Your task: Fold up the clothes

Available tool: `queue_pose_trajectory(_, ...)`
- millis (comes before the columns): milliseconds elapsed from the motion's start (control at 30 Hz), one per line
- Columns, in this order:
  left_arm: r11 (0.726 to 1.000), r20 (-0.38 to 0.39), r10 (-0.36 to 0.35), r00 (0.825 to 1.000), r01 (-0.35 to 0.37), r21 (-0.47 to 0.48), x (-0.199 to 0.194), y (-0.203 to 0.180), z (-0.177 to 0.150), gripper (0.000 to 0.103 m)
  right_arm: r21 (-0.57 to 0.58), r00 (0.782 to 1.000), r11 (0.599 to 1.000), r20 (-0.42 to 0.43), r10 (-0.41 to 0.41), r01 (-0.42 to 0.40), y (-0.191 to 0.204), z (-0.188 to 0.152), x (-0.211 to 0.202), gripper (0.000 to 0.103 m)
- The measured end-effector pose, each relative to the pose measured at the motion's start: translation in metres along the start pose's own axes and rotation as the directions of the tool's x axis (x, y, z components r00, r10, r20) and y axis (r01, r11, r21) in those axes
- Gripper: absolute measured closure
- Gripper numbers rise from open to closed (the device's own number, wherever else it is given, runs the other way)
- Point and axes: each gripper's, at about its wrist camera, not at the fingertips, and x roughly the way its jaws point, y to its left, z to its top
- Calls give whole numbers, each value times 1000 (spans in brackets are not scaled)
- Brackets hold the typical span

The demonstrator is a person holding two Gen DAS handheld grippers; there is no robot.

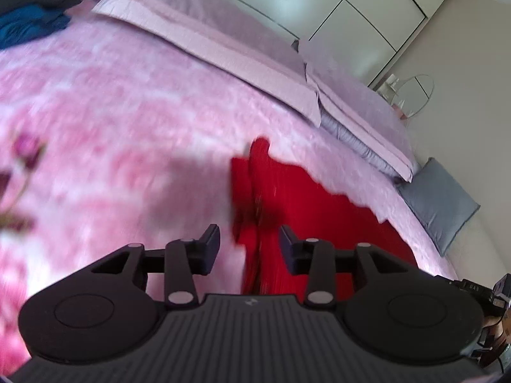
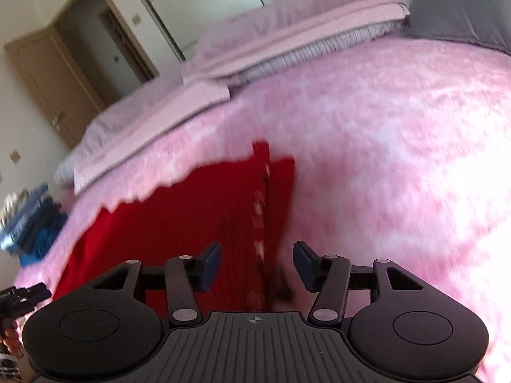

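Room: bedroom with white wardrobe doors (image 1: 335,9) standing beyond the bed and a brown door (image 2: 60,83) showing far ahead-left of the right hand-held gripper.
Bed: pink fluffy blanket (image 1: 134,95) is covering it, lying under both hand-held grippers.
Pillows: pale lilac pillows (image 1: 223,41) are lying along the far edge of the blanket, well ahead of the fingers.
Cushion: grey cushion (image 1: 437,201) is lying ahead-right of the left hand-held gripper, at the bed's edge.
Red garment: red garment (image 1: 306,210) is lying spread flat on the blanket, just ahead of and below both hand-held grippers; in the left view it is stretching off to the right, in the right view off to the left.
Left hand-held gripper: left hand-held gripper (image 1: 249,234) is hovering over one side edge of the garment with jaws parted; nothing is pinched between the pads.
Right hand-held gripper: right hand-held gripper (image 2: 257,252) is hovering over the opposite side edge, jaws parted wide, pads not pressing the cloth.
Folded stack: blue folded clothes (image 2: 35,223) are sitting far to the left of the right hand-held gripper, on the blanket's edge.
Sharpness: both views are blurring.
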Motion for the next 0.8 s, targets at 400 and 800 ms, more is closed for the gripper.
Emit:
queue_pose_trajectory(400,984,-59,2,998,9,180,70,-14,15,98,-33,999,999,32,-31,32,-9,21,67,97)
queue_pose_trajectory(800,995,-49,0,999,5,97,71,-9,35,66,15,998,998,37,-54,53,-16,42,70,45)
